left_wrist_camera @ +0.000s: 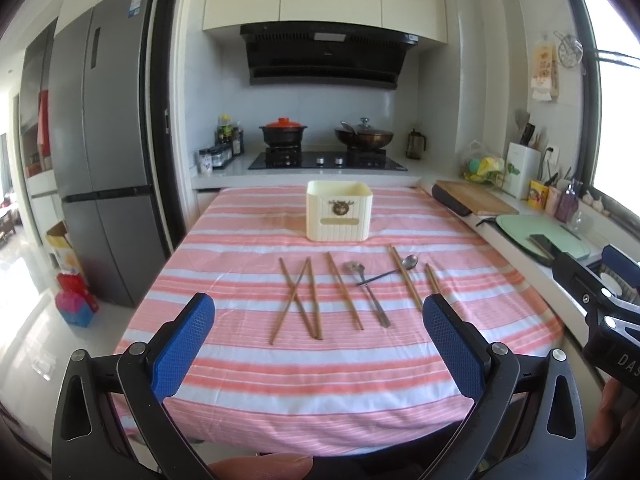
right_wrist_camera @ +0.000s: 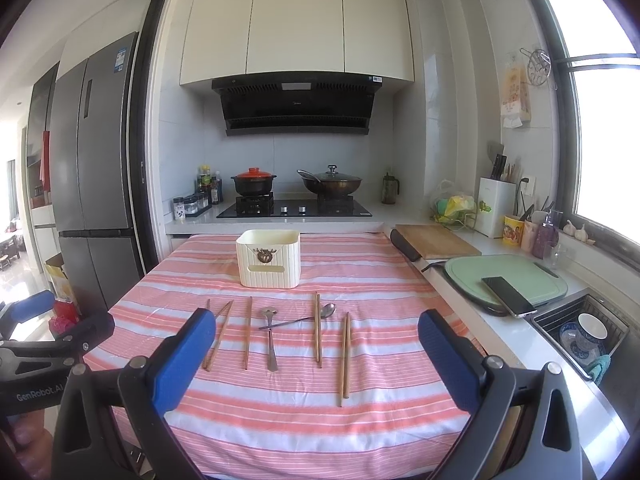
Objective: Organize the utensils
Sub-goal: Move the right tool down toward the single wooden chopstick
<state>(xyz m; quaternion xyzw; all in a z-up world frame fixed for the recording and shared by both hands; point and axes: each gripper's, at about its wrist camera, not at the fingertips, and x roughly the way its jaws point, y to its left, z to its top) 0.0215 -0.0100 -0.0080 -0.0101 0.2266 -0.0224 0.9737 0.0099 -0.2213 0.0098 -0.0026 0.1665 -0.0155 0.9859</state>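
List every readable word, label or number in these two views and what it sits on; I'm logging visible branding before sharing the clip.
"GenRobot.AI": on the black body of the left gripper, seen in the right wrist view.
"DAS", cut off by the frame edge: on the right gripper, seen in the left wrist view.
Blue sticker on the fridge: too small to read.
Range hood logo and sticker: blurred.
Yellow cup print: illegible.

Striped woven cloth [left_wrist_camera: 248, 380] covers the surface, matt and faintly creased. The chopsticks [left_wrist_camera: 344, 290] look like plain, unglossed wood; the spoons [left_wrist_camera: 370, 294] are shiny metal. The ribbed box [left_wrist_camera: 339, 211] is smooth cream plastic. Textured blue pads [right_wrist_camera: 182, 360] line the tongs.
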